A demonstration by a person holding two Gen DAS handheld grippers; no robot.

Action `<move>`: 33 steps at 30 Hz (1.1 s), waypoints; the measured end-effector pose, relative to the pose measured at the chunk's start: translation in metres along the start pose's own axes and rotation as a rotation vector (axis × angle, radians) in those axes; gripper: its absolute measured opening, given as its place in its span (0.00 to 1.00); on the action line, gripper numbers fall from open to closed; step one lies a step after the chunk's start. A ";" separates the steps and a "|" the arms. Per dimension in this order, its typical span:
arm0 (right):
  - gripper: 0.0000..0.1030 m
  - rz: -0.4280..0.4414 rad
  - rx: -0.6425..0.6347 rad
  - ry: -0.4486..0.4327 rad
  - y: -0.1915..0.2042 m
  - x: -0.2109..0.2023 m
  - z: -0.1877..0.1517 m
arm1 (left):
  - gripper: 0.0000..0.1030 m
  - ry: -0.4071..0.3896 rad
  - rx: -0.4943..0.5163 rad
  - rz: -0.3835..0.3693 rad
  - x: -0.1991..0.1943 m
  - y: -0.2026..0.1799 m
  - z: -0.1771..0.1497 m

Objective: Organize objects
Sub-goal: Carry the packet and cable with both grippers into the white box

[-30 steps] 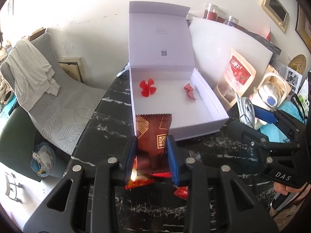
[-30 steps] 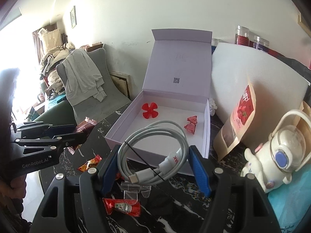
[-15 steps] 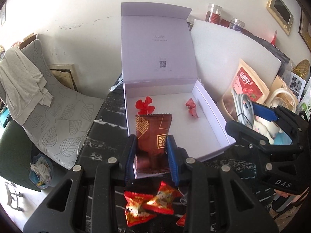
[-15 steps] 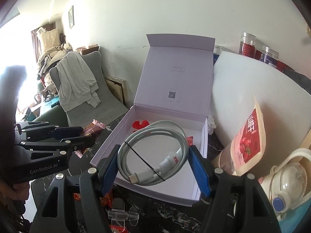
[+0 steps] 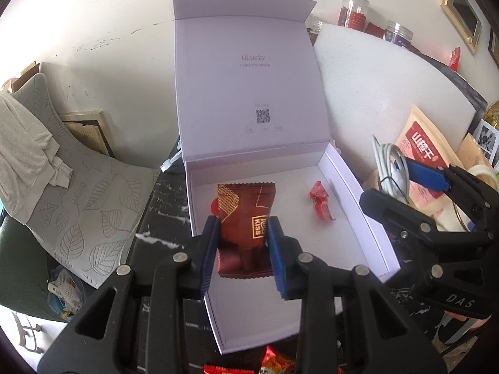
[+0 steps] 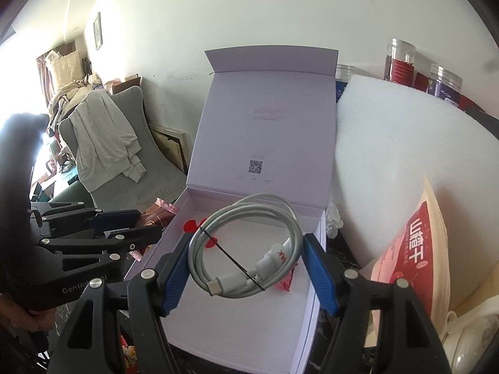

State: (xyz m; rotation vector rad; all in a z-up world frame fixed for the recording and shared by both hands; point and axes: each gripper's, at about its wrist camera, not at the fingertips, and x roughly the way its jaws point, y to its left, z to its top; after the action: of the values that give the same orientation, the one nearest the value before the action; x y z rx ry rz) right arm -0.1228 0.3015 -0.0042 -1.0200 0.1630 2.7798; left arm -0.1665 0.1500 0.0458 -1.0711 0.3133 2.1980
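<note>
Left wrist view: the left gripper (image 5: 244, 251) has its two blue-padded fingers (image 5: 209, 254) clamped on one dark red snack packet (image 5: 246, 218), gripping it at both side edges. The packet hangs above the floor of the open white box (image 5: 361, 193), over the box's left half, and covers most of a red flower-shaped piece (image 5: 214, 206) lying behind it. One crumpled red candy wrapper (image 5: 321, 205) lies on the box floor toward the right wall. The box lid stands upright at the back, with a QR code printed on its inner face. The box sits on a black marble-patterned table (image 5: 162, 205). At the bottom edge, just in front of the box, two or three red candy packets (image 5: 274, 363) show (partly cut off, so the count is uncertain).

From the right wrist view, the right gripper (image 6: 248, 268) holds one coiled white cable (image 6: 249, 249) between its two blue fingers, pressed against the coil's outer sides. The coil is bound by a thin black tie and hangs above the near part of the same box. To the right of the box lean a white foam sheet (image 6: 405, 171) and one snack pouch (image 6: 411, 249) with a red label. Three clear jars (image 6: 400, 59) stand behind the foam. A grey cloth is draped over one grey chair (image 6: 131, 103) at the left.
</note>
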 end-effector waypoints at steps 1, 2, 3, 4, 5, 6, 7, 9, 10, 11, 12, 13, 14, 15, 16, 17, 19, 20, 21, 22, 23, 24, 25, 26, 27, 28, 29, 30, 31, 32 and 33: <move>0.67 -0.002 0.003 0.000 -0.002 0.004 0.003 | 0.29 -0.001 0.003 0.001 0.003 0.000 0.004; 0.67 -0.002 0.004 0.000 -0.003 0.006 0.005 | 0.29 0.000 0.006 0.003 0.007 0.000 0.007; 0.67 -0.002 0.004 0.001 -0.004 0.009 0.008 | 0.29 0.001 0.011 0.003 0.010 0.000 0.010; 0.67 -0.002 0.002 0.001 -0.005 0.012 0.011 | 0.29 0.001 0.016 0.003 0.012 -0.001 0.013; 0.67 -0.003 -0.001 0.001 -0.006 0.014 0.013 | 0.29 0.003 0.024 0.002 0.015 -0.002 0.016; 0.67 -0.005 -0.002 0.001 -0.006 0.016 0.014 | 0.29 0.003 0.030 0.002 0.018 -0.003 0.019; 0.67 -0.007 -0.004 0.003 -0.007 0.020 0.016 | 0.29 0.004 0.035 0.001 0.021 -0.004 0.021; 0.67 -0.013 -0.006 0.015 -0.009 0.026 0.018 | 0.29 0.009 0.046 -0.001 0.027 -0.006 0.025; 0.67 -0.018 -0.004 0.026 -0.011 0.031 0.018 | 0.29 0.012 0.052 0.002 0.030 -0.008 0.027; 0.67 -0.020 -0.003 0.032 -0.012 0.034 0.018 | 0.29 0.014 0.056 0.003 0.033 -0.009 0.028; 0.67 -0.025 0.001 0.041 -0.014 0.039 0.017 | 0.29 0.019 0.061 0.006 0.037 -0.010 0.029; 0.67 -0.028 0.003 0.047 -0.016 0.043 0.017 | 0.29 0.026 0.064 0.006 0.041 -0.011 0.030; 0.67 -0.032 0.006 0.054 -0.018 0.047 0.015 | 0.29 0.038 0.065 0.003 0.046 -0.012 0.030; 0.67 -0.037 0.016 0.067 -0.022 0.052 0.014 | 0.29 0.054 0.062 -0.005 0.051 -0.012 0.031; 0.67 -0.038 0.024 0.074 -0.025 0.056 0.012 | 0.29 0.066 0.060 -0.013 0.056 -0.011 0.030; 0.67 -0.038 0.032 0.082 -0.028 0.059 0.011 | 0.29 0.076 0.061 -0.015 0.060 -0.011 0.031; 0.67 -0.049 0.040 0.108 -0.032 0.068 0.008 | 0.29 0.093 0.064 -0.018 0.068 -0.012 0.031; 0.67 -0.052 0.041 0.115 -0.035 0.072 0.007 | 0.29 0.105 0.065 -0.026 0.074 -0.012 0.031; 0.67 -0.055 0.045 0.124 -0.036 0.075 0.005 | 0.29 0.112 0.062 -0.029 0.076 -0.012 0.031; 0.67 -0.059 0.047 0.131 -0.037 0.077 0.004 | 0.29 0.118 0.062 -0.026 0.080 -0.012 0.031; 0.67 -0.062 0.048 0.135 -0.038 0.080 0.003 | 0.29 0.120 0.067 -0.021 0.082 -0.013 0.030; 0.67 -0.066 0.047 0.140 -0.038 0.082 0.002 | 0.29 0.122 0.073 -0.014 0.085 -0.014 0.030; 0.67 -0.068 0.047 0.150 -0.038 0.085 0.001 | 0.29 0.125 0.076 -0.012 0.087 -0.015 0.029; 0.67 -0.069 0.046 0.160 -0.039 0.088 0.000 | 0.29 0.130 0.080 -0.015 0.089 -0.015 0.029; 0.67 -0.071 0.046 0.170 -0.039 0.092 -0.001 | 0.29 0.137 0.082 -0.018 0.091 -0.016 0.029; 0.67 -0.070 0.046 0.175 -0.039 0.094 -0.002 | 0.29 0.143 0.083 -0.020 0.094 -0.016 0.028; 0.67 -0.071 0.047 0.181 -0.040 0.096 -0.002 | 0.29 0.149 0.086 -0.018 0.096 -0.016 0.028; 0.67 -0.075 0.048 0.190 -0.040 0.099 -0.004 | 0.29 0.158 0.089 -0.014 0.100 -0.016 0.028; 0.67 -0.079 0.047 0.196 -0.041 0.101 -0.005 | 0.29 0.163 0.090 -0.013 0.102 -0.016 0.028; 0.67 -0.083 0.046 0.201 -0.041 0.102 -0.006 | 0.29 0.173 0.090 -0.011 0.105 -0.015 0.027; 0.67 -0.085 0.046 0.205 -0.042 0.104 -0.007 | 0.29 0.174 0.092 -0.013 0.107 -0.015 0.027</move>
State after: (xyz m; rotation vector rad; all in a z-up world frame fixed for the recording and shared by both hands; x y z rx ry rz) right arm -0.1879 0.3546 -0.0791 -1.2681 0.2038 2.5808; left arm -0.2208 0.2232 -0.0186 -1.2119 0.4783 2.0620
